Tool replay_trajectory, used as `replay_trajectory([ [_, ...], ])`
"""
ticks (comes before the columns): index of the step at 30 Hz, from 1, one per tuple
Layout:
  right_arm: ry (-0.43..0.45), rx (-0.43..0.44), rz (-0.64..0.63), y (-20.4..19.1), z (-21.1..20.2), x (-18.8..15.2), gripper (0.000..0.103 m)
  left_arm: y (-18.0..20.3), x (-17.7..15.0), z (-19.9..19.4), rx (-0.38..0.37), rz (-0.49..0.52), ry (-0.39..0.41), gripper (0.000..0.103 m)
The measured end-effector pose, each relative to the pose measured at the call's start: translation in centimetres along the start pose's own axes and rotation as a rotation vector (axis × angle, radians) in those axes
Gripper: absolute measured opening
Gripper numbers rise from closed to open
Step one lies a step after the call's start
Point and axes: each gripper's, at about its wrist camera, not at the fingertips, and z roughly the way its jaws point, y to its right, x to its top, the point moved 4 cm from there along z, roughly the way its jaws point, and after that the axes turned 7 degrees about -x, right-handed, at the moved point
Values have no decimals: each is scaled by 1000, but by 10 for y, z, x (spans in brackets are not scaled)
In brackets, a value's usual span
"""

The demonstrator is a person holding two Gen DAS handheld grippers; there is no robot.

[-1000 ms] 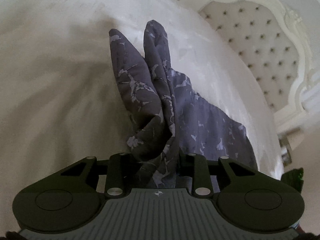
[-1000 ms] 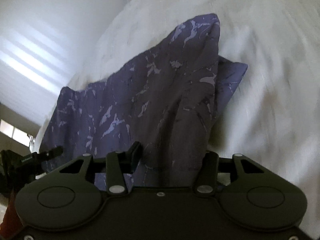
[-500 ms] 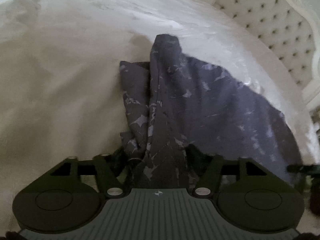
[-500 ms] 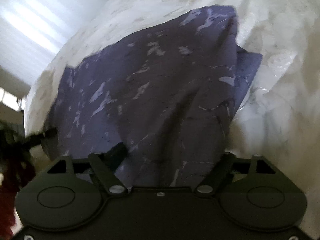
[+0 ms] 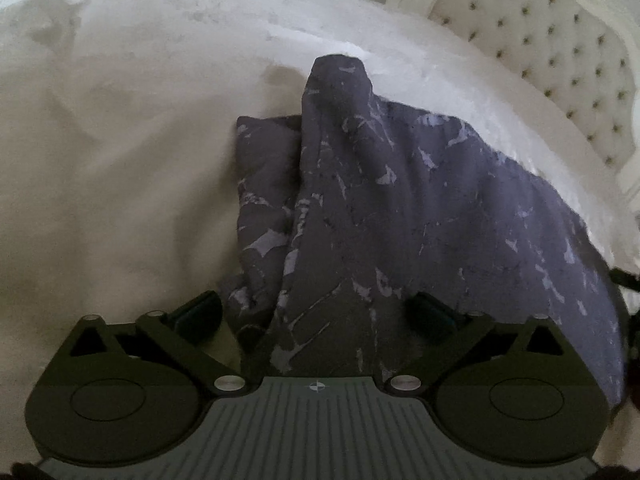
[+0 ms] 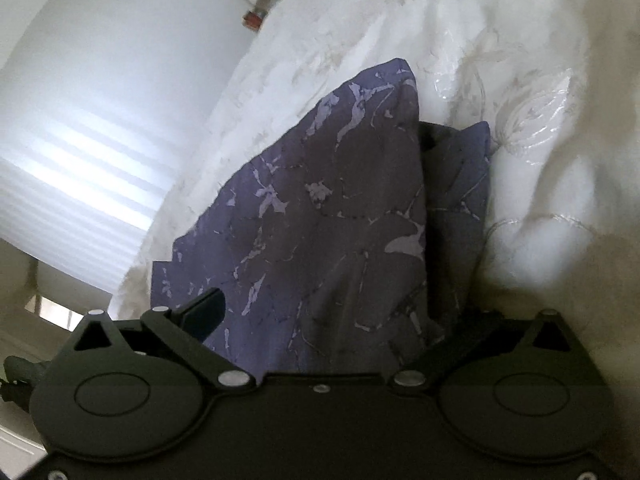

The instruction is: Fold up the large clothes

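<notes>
A dark purple garment (image 5: 400, 208) with pale marbled marks lies on the white bed, folded over with a raised ridge at its far end. It also shows in the right wrist view (image 6: 320, 220). My left gripper (image 5: 316, 312) is open, its fingers spread wide with the cloth lying loose between them. My right gripper (image 6: 332, 312) is open too; its left finger (image 6: 204, 312) stands clear of the cloth, and its right finger is hidden under the fabric.
The white embroidered bedspread (image 5: 120, 140) lies all around the garment and also shows in the right wrist view (image 6: 540, 120). A tufted white headboard (image 5: 560, 40) stands at the right. A bright window with blinds (image 6: 80, 180) is at the left.
Both grippers opened from shut on the cloth and let it go. The garment dropped and spread flatter on the bed.
</notes>
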Motion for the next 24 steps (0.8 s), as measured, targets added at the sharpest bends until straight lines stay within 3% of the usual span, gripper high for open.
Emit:
replay_trajectory([
  [4, 3, -7, 4, -2, -4, -2, 103, -3, -1, 3, -11, -32, 47, 103],
  [9, -6, -14, 2, -2, -2, -2, 103, -9, -4, -7, -34, -78, 46, 101],
  [12, -6, -9, 0, -2, -2, -3, 103, -11, 0, -26, -17, -144, 84, 74],
  [13, -4, -9, -2, -2, -2, -3, 103, -9, 0, -36, -3, -150, 106, 73],
  [18, -1, -19, -14, -5, 0, -4, 103, 34, 7, -86, 93, -3, 235, 73],
  [21, -1, -20, -12, -5, 0, -4, 103, 72, 13, -95, 81, 111, 255, 74],
  [24, -2, -18, -11, -5, 0, -4, 103, 109, 20, -81, 26, 177, 223, 74],
])
